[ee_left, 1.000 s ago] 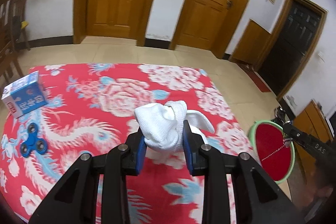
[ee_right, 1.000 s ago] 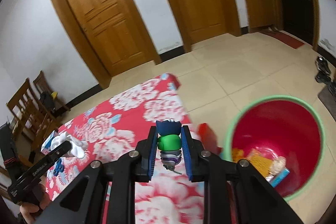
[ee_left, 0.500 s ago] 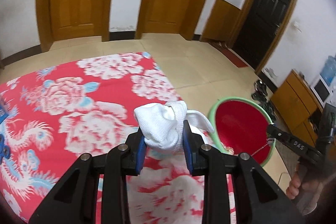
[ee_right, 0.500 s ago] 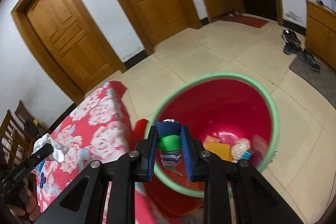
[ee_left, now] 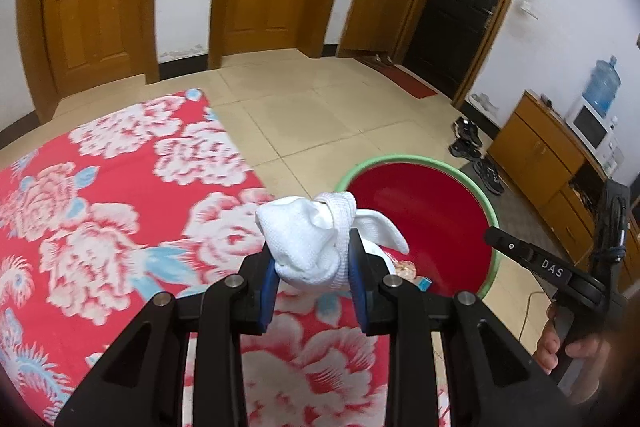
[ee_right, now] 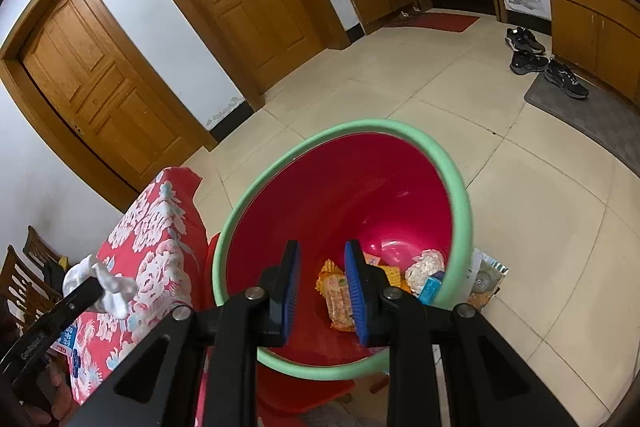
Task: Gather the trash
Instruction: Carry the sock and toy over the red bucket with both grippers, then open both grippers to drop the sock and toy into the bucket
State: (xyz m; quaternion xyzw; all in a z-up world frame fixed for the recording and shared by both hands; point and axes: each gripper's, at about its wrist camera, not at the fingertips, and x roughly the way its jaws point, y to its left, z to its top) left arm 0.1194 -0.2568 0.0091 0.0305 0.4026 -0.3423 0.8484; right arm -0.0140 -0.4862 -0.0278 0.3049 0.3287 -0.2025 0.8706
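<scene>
Over the red bin (ee_right: 452, 187), the right tongs (ee_right: 322, 291) now stand empty, toy gone; left tongs (ee_left: 313, 279) still clamp the white sock (ee_left: 308, 243).

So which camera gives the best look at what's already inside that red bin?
The right wrist view: it looks down into the bin, showing snack wrappers and crumpled paper at the bottom. The left wrist view shows the bin mostly from the side, its contents largely hidden behind a white sock.

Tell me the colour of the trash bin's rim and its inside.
The trash bin has a light green rim and a red inside, clearest in the right wrist view.
</scene>
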